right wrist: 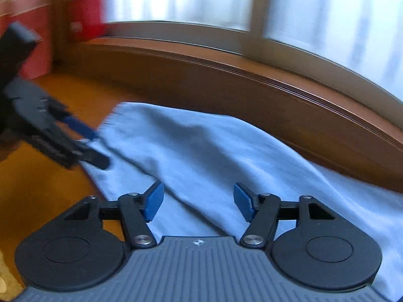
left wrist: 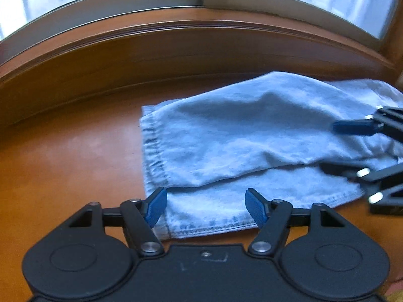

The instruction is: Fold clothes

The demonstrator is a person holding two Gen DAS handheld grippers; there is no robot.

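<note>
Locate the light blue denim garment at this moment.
The light blue denim garment lies on the orange-brown wooden surface below the window sill, directly ahead of both open grippers, hemmed end toward the left gripper.

Pale blue denim garment, folded over on itself, upper layer rumpled, stitched hem along its left edge, lying flat on the orange-brown wooden tabletop

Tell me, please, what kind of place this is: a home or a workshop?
Probably a room in a home. A light blue garment lies on an orange-brown wooden surface right below a window with a wooden sill, and daylight comes through the glass.
</note>
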